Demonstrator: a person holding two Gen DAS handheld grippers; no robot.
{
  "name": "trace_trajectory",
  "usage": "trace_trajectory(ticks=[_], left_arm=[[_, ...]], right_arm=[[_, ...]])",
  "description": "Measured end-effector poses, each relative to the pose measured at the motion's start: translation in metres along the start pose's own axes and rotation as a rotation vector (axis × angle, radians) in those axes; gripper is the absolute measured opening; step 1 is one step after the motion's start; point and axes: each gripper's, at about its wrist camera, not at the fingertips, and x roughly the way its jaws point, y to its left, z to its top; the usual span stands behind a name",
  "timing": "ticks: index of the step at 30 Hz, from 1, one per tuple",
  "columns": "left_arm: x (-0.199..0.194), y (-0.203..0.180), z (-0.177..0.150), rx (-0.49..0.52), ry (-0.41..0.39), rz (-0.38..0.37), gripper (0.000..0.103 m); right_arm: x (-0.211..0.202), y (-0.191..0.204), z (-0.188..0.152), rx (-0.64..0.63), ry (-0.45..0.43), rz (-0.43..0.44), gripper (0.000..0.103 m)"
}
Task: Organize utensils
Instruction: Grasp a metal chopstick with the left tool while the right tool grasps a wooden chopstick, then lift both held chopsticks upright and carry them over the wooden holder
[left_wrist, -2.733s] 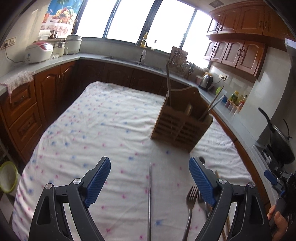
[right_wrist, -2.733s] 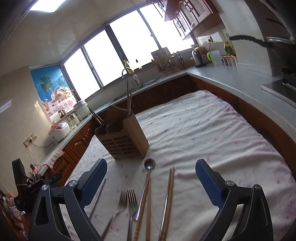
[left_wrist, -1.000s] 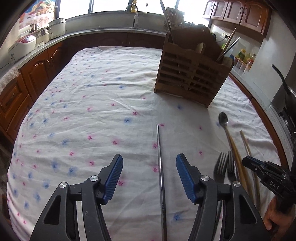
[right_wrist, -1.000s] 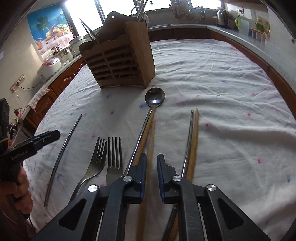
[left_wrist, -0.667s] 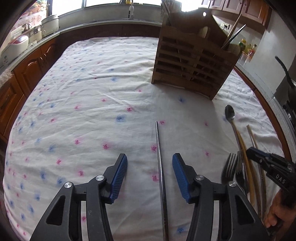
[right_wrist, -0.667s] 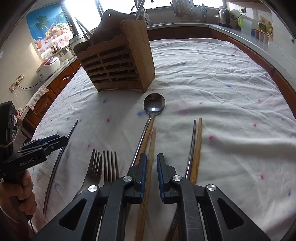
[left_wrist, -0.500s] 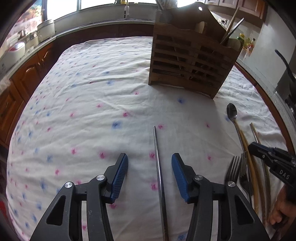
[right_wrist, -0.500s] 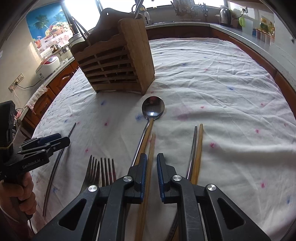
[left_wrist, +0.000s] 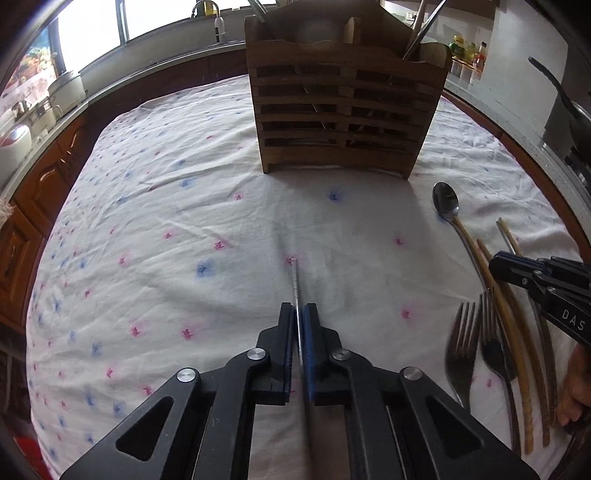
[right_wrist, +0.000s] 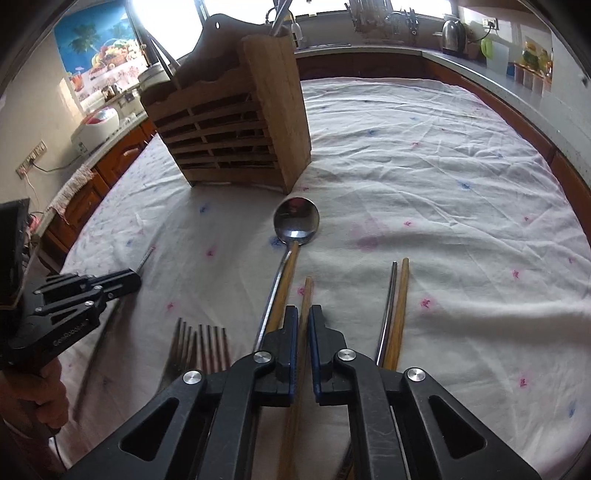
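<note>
On the cloth, left hand-held gripper (left_wrist: 299, 314) has clamped the metal chopstick (left_wrist: 294, 280).

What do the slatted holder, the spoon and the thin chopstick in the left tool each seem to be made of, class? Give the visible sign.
Slatted holder: wood, judging by brown grain and matte slats.
Spoon: polished metal, probably steel; its bowl mirrors the room.
Thin chopstick pinched in the left tool: likely metal, silvery grey with a bright sheen, unlike the tan, seemingly wooden chopstick between the right tool's fingers.
</note>
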Motion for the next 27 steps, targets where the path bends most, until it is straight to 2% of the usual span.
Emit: trace_trajectory(ticks=[9, 17, 27], left_arm=[[-0.030, 0.018, -0.006, -0.071, -0.052, -0.084, 0.003], [-0.092, 0.033, -0.017, -0.132, -0.170, -0.165, 0.003], [-0.165, 0.039, -0.049, -0.144, -0.293, -0.202, 0.003]], right_arm=[[-0.041, 0.005, 0.004, 0.024, -0.085, 0.058, 0.005], [-0.085, 0.015, 0.007, 0.024, -0.182, 0.092, 0.005], [-0.145, 0.022, 0.007, 0.027, -0.355, 0.104, 0.005]])
